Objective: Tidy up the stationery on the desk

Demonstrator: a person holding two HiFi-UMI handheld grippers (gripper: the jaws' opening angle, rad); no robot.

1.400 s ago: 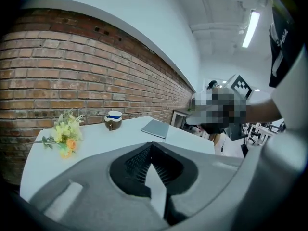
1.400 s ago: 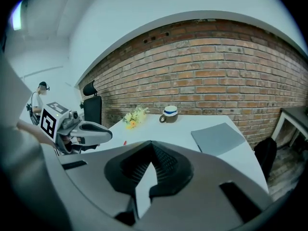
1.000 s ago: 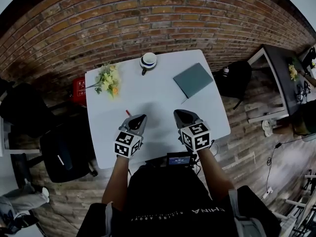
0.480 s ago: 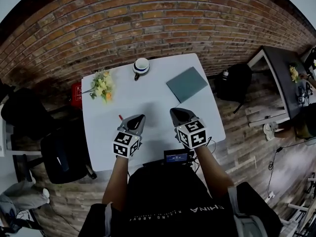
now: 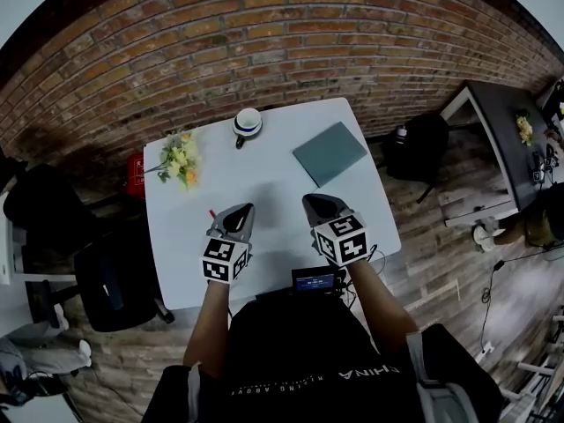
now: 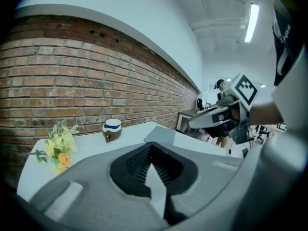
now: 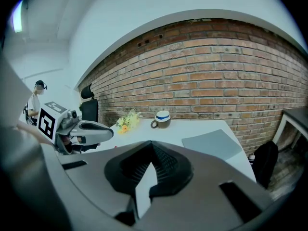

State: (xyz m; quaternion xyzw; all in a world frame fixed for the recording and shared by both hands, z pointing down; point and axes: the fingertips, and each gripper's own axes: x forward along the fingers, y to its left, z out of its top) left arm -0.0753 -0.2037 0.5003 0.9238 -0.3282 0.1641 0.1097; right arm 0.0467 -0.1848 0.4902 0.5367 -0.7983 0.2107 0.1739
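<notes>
White desk (image 5: 264,161) in front of a red brick wall (image 5: 264,42), and both grippers are over its near half, side by side and pointing away from the person. The left gripper (image 5: 240,211) has its jaws pressed together, nothing between them. Its own view shows the dark ribbed pads meeting at a point over bare tabletop. The right gripper (image 5: 319,203) is just the same, jaws together and carrying nothing. Marker cubes sit at the back of each, nearest the person's hands.

Now the stationery. A small red pen (image 5: 212,212) lies on the desk just to the left of the left gripper's tip; whether they touch is too fine to call from the head view. A grey-green notebook (image 5: 330,152) lies flat and closed towards the far right corner, set at an angle, beyond the right gripper and apart from it.

At the far edge stands a cup (image 5: 248,122) with a blue band, its handle towards the near side. A bunch of yellow and pale flowers (image 5: 180,159) lies near the far left edge. A small lit screen (image 5: 314,280) sits at the near edge of the desk, between the person's forearms. A black chair (image 5: 115,271) stands on the wooden floor to the left of the desk.
</notes>
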